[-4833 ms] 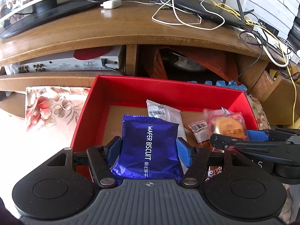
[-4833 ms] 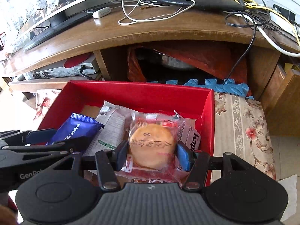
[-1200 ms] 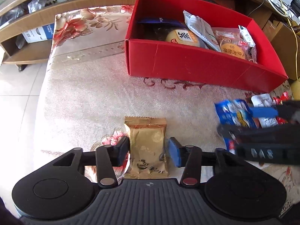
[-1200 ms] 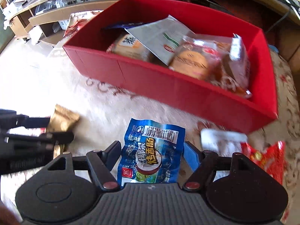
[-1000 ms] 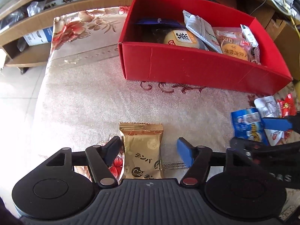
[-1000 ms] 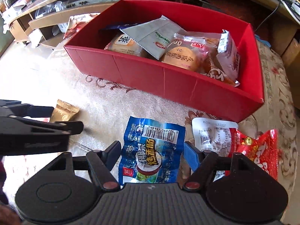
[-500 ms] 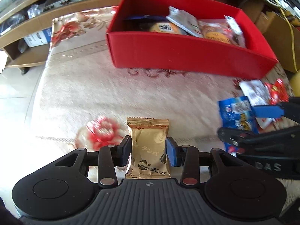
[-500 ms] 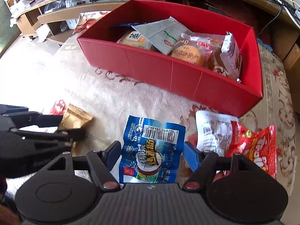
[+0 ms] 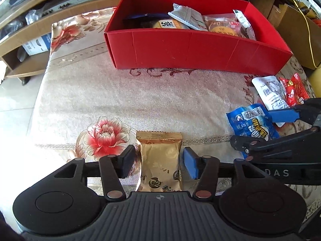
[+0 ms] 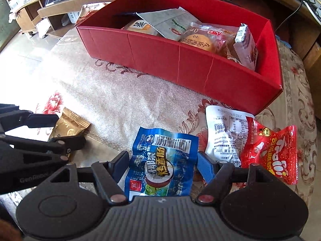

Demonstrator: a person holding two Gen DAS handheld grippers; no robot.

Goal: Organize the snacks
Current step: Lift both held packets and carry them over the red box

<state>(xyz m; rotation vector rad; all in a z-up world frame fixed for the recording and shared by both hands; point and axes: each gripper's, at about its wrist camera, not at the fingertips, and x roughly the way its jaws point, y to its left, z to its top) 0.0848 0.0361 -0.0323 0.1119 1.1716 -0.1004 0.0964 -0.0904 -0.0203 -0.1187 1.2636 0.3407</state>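
Both packets are thin and slippery, so a claw could close on one edge and the packet could drop short of the red box [image 9: 192,46].

The left claw [image 9: 158,160] straddles the gold packet [image 9: 160,160] on the rug; its jaws have just been opening and stand clear of it.

The right claw [image 10: 162,164] stands apart around the blue packet [image 10: 162,160], the pads at its sides; whether they press I cannot tell.

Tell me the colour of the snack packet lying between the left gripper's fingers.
Shiny gold crinkled snack packet with dark print, clearest in the left wrist view.
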